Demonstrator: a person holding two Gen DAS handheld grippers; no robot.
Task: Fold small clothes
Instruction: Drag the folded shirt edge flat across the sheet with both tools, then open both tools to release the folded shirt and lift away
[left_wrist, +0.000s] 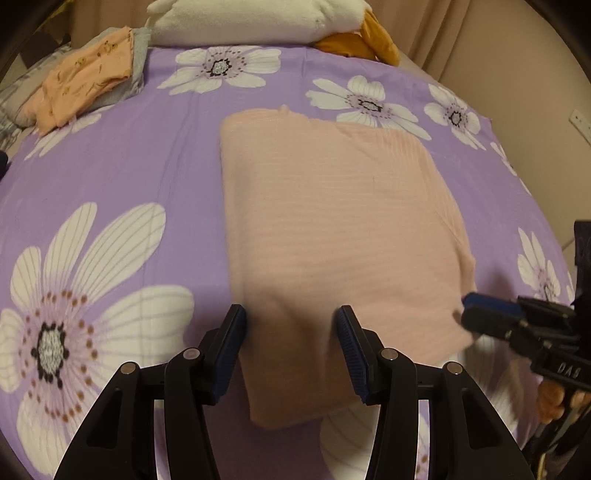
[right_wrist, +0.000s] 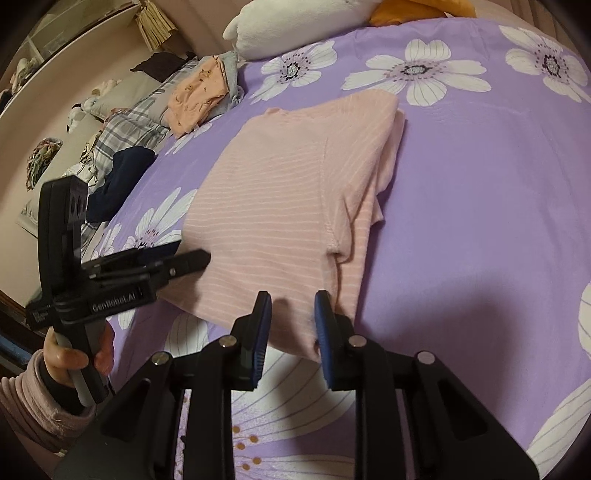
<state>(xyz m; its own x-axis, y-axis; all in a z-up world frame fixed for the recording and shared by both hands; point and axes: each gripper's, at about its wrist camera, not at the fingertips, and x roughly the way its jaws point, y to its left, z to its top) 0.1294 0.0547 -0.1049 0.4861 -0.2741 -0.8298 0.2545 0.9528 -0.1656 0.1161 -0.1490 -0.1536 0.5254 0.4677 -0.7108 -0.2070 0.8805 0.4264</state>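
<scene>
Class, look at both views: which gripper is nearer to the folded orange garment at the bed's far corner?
Left. The left gripper is on the side of the pink shirt facing the orange garment; the right gripper is at the shirt's other near corner.

The left tool (left_wrist: 290, 325) is pointing steeply downward, its two blue-padded fingers (left_wrist: 236, 325) standing apart with a clear gap between them, pressing on nothing. A hand (right_wrist: 74, 360) in a ribbed pink sleeve (right_wrist: 40, 410) is gripping its handle from below. The right tool (right_wrist: 291, 314) is angling downward too, its jaws standing narrower yet parted, the pads not visibly pinching anything.
</scene>
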